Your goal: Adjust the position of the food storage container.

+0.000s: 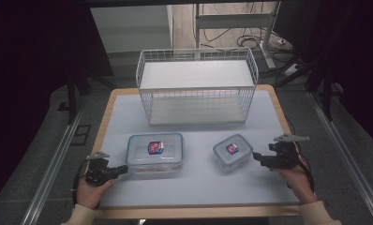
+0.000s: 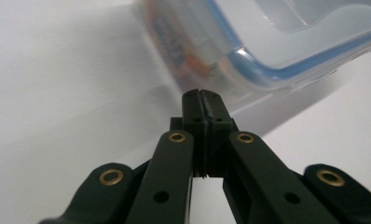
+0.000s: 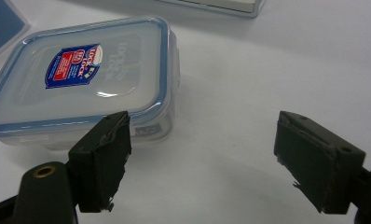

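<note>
Black closed fingers [image 2: 203, 100] nearly touch 1 clear, blue-rimmed rectangular box [image 2: 286, 42].

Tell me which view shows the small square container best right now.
The right gripper view: the small square container is close, lid label readable, just beyond the open jaws. The high view shows the whole of it on the table, but small. The left gripper view looks at the larger container instead.

A white wire basket [image 1: 197, 86] and two lidded containers, large [image 1: 155, 153] and small [image 1: 232, 151], are carried by the table [image 1: 194, 187].
</note>
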Action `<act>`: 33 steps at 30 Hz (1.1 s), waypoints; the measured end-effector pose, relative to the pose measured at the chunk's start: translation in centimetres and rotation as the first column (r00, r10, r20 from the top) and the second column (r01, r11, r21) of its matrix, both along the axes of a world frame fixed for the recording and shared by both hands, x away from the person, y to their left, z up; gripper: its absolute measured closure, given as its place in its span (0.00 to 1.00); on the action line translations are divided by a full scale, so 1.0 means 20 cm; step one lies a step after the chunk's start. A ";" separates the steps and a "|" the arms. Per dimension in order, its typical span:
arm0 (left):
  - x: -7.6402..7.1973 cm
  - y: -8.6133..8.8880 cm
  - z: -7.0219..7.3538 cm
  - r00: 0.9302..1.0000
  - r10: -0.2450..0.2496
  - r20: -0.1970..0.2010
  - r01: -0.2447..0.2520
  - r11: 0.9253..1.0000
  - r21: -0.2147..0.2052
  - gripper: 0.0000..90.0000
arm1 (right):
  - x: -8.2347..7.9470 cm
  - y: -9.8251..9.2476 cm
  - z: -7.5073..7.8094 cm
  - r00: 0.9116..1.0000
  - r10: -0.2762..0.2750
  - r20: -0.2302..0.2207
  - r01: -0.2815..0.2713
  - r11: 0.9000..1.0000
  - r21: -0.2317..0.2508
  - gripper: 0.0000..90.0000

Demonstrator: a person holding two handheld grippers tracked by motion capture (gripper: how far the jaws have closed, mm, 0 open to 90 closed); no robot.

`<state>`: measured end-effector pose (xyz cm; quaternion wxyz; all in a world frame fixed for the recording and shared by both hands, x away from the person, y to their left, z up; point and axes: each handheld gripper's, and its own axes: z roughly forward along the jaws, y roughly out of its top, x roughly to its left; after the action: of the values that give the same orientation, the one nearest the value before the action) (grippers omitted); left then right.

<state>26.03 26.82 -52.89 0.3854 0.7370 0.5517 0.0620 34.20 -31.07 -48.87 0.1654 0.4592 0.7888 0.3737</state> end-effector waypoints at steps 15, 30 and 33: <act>0.11 -0.16 0.03 1.000 0.006 0.005 -0.006 1.000 -0.006 1.00 | 0.00 0.01 0.00 1.000 0.002 -0.002 -0.002 1.000 -0.001 0.21; 0.16 -0.22 0.03 1.000 -0.026 0.003 0.026 0.999 -0.020 0.99 | -0.01 0.01 0.01 1.000 0.005 0.020 -0.005 1.000 0.016 0.21; 0.13 -0.17 0.05 1.000 -0.009 0.018 0.009 0.999 -0.037 0.99 | -0.02 0.01 0.04 0.999 0.016 0.035 -0.018 0.998 0.054 0.21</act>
<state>28.63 23.33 -51.97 0.4041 0.7317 0.5460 0.0567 33.89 -30.84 -48.02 0.1633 0.4501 0.7793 0.4042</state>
